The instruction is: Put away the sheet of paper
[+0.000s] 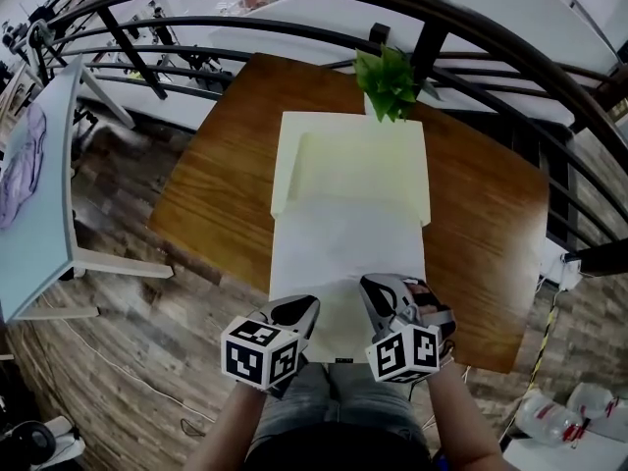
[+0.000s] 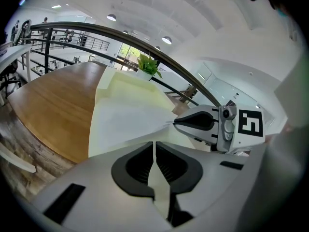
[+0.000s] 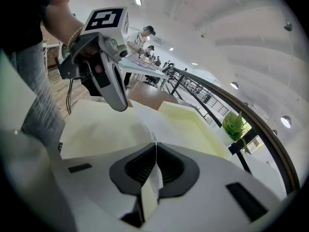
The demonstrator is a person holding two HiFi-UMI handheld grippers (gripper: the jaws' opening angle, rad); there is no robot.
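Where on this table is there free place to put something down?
Bare wood lies left of the yellow folder, up to the table edge, and another patch on its right. The middle is crowded: folder, sheet of paper, plant behind, left gripper, right gripper in front.

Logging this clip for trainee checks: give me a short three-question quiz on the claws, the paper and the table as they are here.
1. True or false: the left claw holds nothing.
2. What stands at the far edge of the table? A) a plant B) a mug C) a lamp
3. What colour is the folder under the far end of the sheet of paper?

Key: 1 false, the left claw and the right claw are both shut on the near edge of the sheet of paper; 2 A; 3 pale yellow.
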